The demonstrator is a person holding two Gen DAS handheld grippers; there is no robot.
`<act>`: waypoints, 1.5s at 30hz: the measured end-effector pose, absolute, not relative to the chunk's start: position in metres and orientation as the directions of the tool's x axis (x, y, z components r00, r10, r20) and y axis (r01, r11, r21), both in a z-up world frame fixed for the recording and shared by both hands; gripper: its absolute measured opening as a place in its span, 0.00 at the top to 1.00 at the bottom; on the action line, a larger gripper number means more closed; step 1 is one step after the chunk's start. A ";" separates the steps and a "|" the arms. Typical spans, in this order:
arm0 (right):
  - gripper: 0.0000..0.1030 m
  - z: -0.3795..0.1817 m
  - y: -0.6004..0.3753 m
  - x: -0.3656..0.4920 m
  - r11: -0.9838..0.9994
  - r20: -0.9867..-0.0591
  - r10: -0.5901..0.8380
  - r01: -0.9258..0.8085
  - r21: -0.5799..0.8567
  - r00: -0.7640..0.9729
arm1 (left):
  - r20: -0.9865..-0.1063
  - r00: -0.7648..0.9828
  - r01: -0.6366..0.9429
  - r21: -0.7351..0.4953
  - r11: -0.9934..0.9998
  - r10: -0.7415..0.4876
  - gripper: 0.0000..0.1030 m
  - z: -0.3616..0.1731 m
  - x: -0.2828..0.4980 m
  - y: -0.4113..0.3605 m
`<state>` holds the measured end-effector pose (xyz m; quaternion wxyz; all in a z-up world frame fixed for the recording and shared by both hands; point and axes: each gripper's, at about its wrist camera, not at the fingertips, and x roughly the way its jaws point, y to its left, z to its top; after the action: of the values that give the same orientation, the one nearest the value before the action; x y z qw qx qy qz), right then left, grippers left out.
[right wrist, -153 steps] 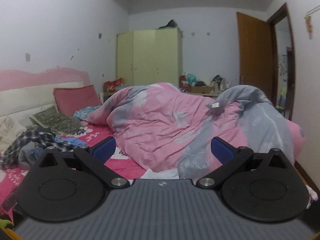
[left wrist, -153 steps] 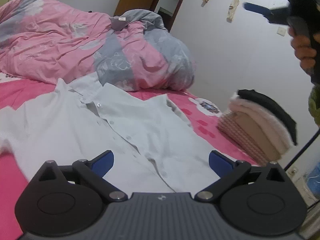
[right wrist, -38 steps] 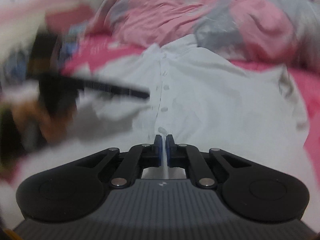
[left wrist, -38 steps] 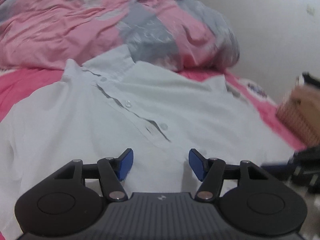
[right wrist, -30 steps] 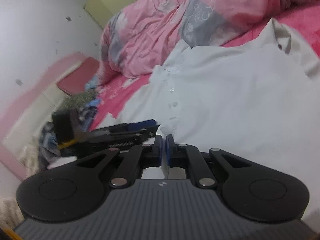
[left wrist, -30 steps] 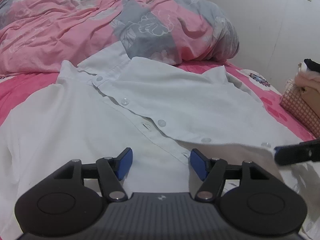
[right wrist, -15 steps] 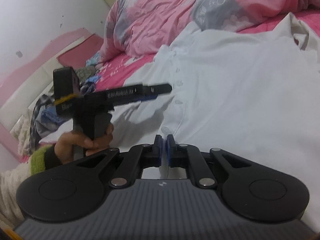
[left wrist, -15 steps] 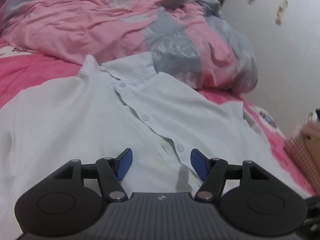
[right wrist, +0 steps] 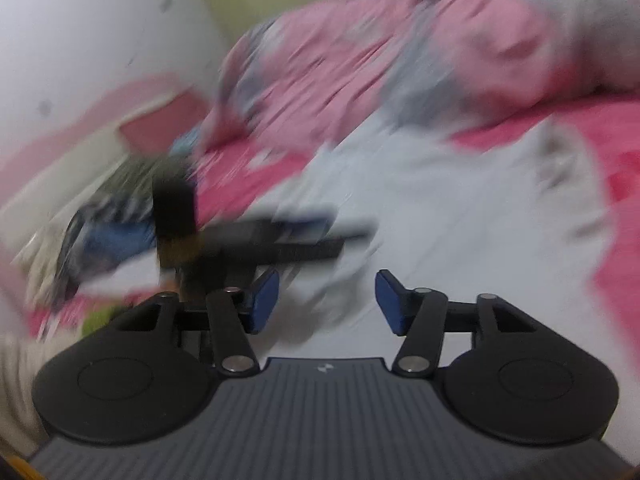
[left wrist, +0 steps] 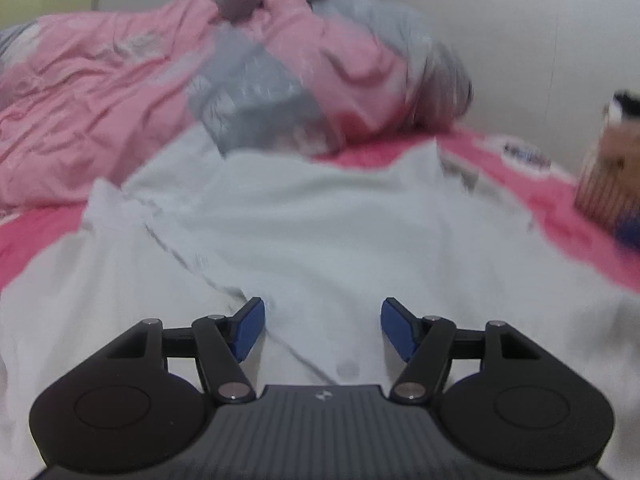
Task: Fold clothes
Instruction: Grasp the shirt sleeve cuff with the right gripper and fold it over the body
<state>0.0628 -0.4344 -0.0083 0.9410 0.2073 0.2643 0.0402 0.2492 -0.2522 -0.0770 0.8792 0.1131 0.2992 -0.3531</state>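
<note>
Hovering w/ jaws apart & empty, left gripper (left wrist: 322, 330) and just-opened right gripper (right wrist: 326, 300) face pale button-front cotton shirt (left wrist: 320, 216) spread flat ahead, no fold made yet.

You're in a home bedroom – a rumpled pink-and-grey duvet (left wrist: 168, 92) lies on the pink-sheeted bed (left wrist: 36, 236). A pale-green wardrobe (right wrist: 272, 4) stands against the wall.

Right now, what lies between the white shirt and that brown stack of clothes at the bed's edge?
In the left wrist view, only a strip of pink bedsheet separates the white shirt from the brown stack of clothes; nothing else lies there.
</note>
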 end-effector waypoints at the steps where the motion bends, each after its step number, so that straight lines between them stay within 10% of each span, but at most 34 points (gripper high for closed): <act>1: 0.46 -0.006 -0.451 0.064 0.910 -0.494 0.117 0.106 0.401 0.861 | -0.605 0.569 0.687 -0.022 0.727 -0.557 0.36 -0.078 0.249 -0.250; 9: 0.53 -0.043 -0.553 0.113 0.821 -0.656 -0.131 0.452 0.348 0.743 | -0.588 0.559 0.689 -0.062 0.722 -0.584 0.35 -0.084 0.250 -0.242; 11: 0.88 -0.055 -0.560 0.126 0.815 -0.683 -0.120 0.464 0.346 0.720 | -0.585 0.552 0.690 -0.080 0.719 -0.595 0.35 -0.084 0.252 -0.240; 13: 0.99 -0.066 -0.568 0.138 0.810 -0.710 -0.109 0.476 0.343 0.696 | -0.582 0.546 0.690 -0.095 0.717 -0.603 0.34 -0.085 0.253 -0.238; 24: 1.00 0.044 -0.564 0.189 0.745 -0.441 -0.667 0.542 -0.390 0.600 | -0.577 0.539 0.690 -0.115 0.715 -0.613 0.34 -0.085 0.254 -0.236; 45: 0.98 0.029 -0.610 0.208 0.717 -0.514 -0.691 0.576 -0.394 0.509 | -0.571 0.525 0.693 -0.145 0.706 -0.632 0.33 -0.086 0.257 -0.232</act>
<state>0.2080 -0.6098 0.0290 0.8642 -0.0862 0.3338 -0.3663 0.2571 -0.2320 -0.0859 0.8717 0.0503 0.3056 -0.3799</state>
